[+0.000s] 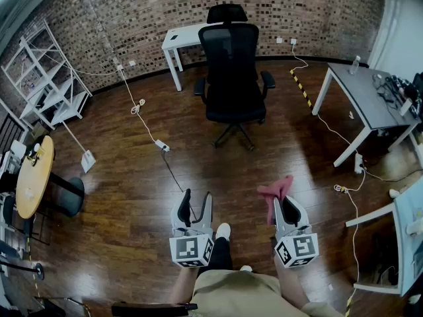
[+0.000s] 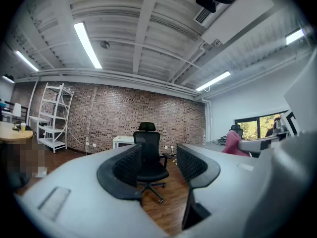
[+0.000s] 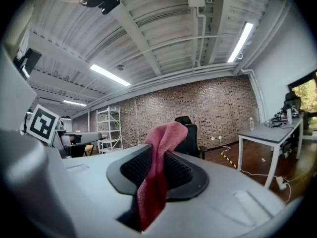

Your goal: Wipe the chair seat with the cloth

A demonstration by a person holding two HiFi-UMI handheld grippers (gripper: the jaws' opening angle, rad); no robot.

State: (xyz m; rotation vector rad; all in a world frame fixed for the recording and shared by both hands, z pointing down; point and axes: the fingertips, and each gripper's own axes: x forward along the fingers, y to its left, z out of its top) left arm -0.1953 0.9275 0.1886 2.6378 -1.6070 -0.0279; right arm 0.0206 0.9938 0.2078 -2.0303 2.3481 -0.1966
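Observation:
A black office chair with a headrest stands on the wood floor some way ahead of me, its seat bare; the left gripper view frames the chair between that gripper's jaws. My left gripper is open with nothing in it. My right gripper is shut on a pink-red cloth, which sticks up past the jaw tips. In the right gripper view the cloth hangs down between the pads and hides most of the chair.
A white desk stands against the brick wall behind the chair. A grey table is at the right, a white shelf rack at the left and a round yellow table nearer left. Cables and a power strip cross the floor.

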